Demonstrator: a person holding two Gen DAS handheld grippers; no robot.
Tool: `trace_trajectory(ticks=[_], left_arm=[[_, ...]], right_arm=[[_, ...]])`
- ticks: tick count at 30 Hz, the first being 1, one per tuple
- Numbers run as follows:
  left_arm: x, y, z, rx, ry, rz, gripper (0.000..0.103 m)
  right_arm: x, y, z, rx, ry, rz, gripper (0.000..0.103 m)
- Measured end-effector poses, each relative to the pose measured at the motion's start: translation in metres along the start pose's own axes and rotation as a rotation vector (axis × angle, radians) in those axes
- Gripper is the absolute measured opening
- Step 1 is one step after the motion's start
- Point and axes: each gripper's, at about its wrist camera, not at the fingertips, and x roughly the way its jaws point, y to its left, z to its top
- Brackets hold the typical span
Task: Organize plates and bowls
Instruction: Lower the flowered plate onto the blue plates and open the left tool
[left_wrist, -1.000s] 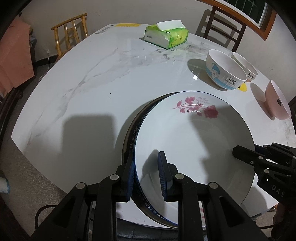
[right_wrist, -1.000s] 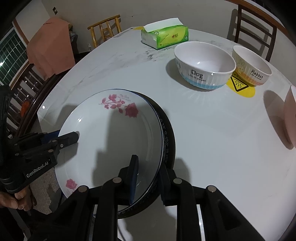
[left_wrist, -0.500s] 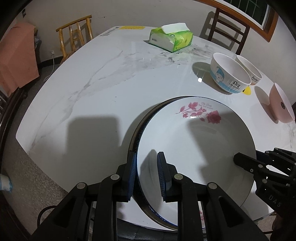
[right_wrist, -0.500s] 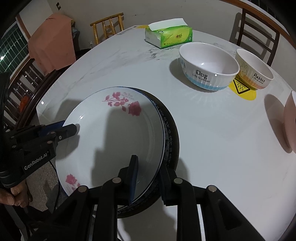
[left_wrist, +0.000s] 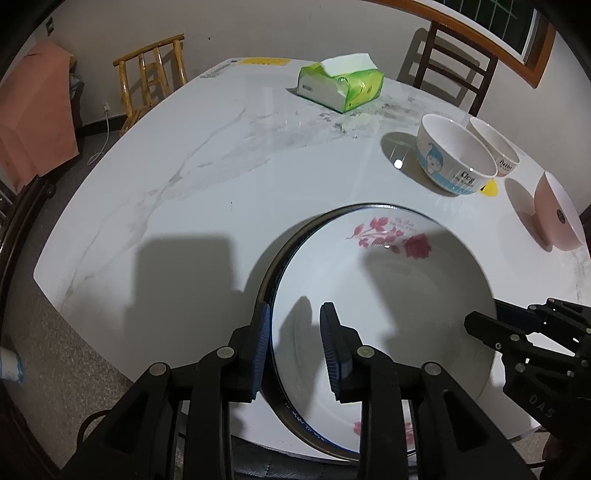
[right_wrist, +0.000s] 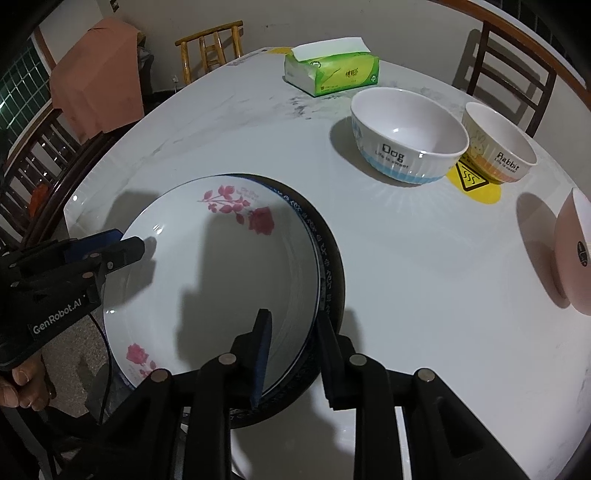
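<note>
A white plate with red roses (left_wrist: 388, 306) (right_wrist: 221, 280) lies on a dark blue-patterned plate (left_wrist: 275, 254) (right_wrist: 328, 273) near the table's front edge. My left gripper (left_wrist: 295, 343) straddles the stack's left rim with a gap on both sides, also seen in the right wrist view (right_wrist: 122, 247). My right gripper (right_wrist: 295, 350) straddles the right rim, slightly parted, also seen in the left wrist view (left_wrist: 480, 325). A "Dog" bowl (left_wrist: 454, 162) (right_wrist: 406, 140), a "Rabbit" bowl (left_wrist: 495, 147) (right_wrist: 498, 147) and a pink bowl (left_wrist: 557, 214) (right_wrist: 576, 251) stand beyond.
A green tissue pack (left_wrist: 340, 85) (right_wrist: 332, 70) lies at the far side of the white marble table (left_wrist: 184, 177). Wooden chairs (left_wrist: 151, 81) (left_wrist: 454, 74) stand around it. A yellow sticker (right_wrist: 476, 181) is under the bowls.
Both grippers have opened slightly around the plate rims and drawn back a little. The plates now rest on the table.
</note>
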Motion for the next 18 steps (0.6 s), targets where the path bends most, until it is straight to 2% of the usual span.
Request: trace_trajectory(ticks=[4, 10, 15, 18], left_arm=[[-0.004, -0.001, 0.002, -0.005, -0.013, -0.004, 0.029], [-0.011, -0.007, 0.005, 0.001, -0.029, -0.016, 0.03], [-0.014, -0.021, 0.006, 0.025, -0.036, -0.023, 0.038], [-0.014, -0.031, 0.006, 0.041, -0.038, -0.029, 0.046]], right_arm=[[-0.007, 0.002, 0.0, -0.009, -0.024, 0.004, 0.031], [-0.015, 0.003, -0.001, -0.006, -0.055, 0.007, 0.031], [-0.024, -0.006, -0.004, 0.009, -0.075, -0.004, 0.032], [-0.031, -0.013, -0.007, 0.011, -0.102, -0.045, 0.033]])
